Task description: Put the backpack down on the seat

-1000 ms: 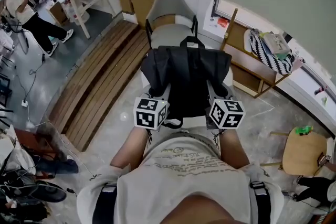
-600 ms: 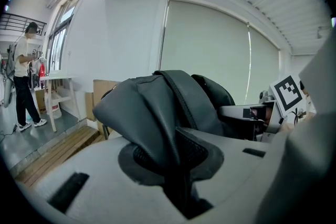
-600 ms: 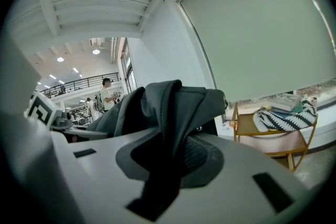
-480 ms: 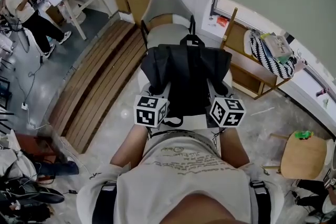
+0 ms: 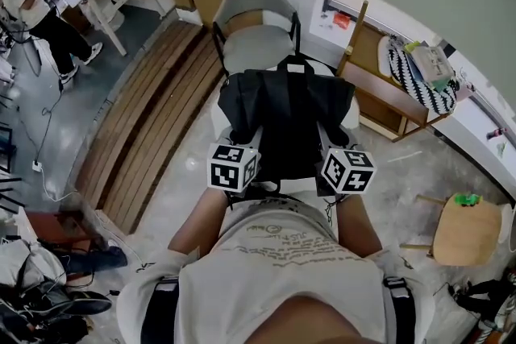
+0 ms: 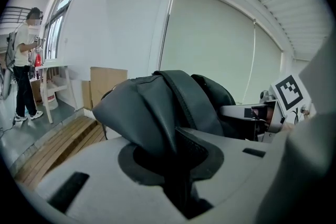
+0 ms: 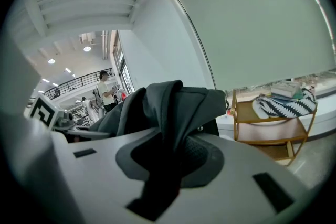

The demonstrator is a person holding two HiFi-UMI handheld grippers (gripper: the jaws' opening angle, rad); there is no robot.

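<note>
The black backpack (image 5: 286, 121) hangs between the two grippers in front of the person, just short of the grey chair (image 5: 256, 16). The chair's seat (image 5: 251, 52) shows beyond the bag's top handle. The left gripper (image 6: 176, 162) has its jaws nearly together on a fold of the bag's dark fabric. The right gripper (image 7: 165, 165) pinches a fold or strap on the other side in the same way. In the head view only the marker cubes (image 5: 234, 167) show, and the jaw tips are buried under the bag. A pale rounded surface (image 5: 216, 118) peeks out at both sides beneath the backpack. So much of it is covered that I cannot tell what it is, or whether the bag touches it. A bystander (image 5: 32, 0) far to the left is cut by the frame's edge.
</note>
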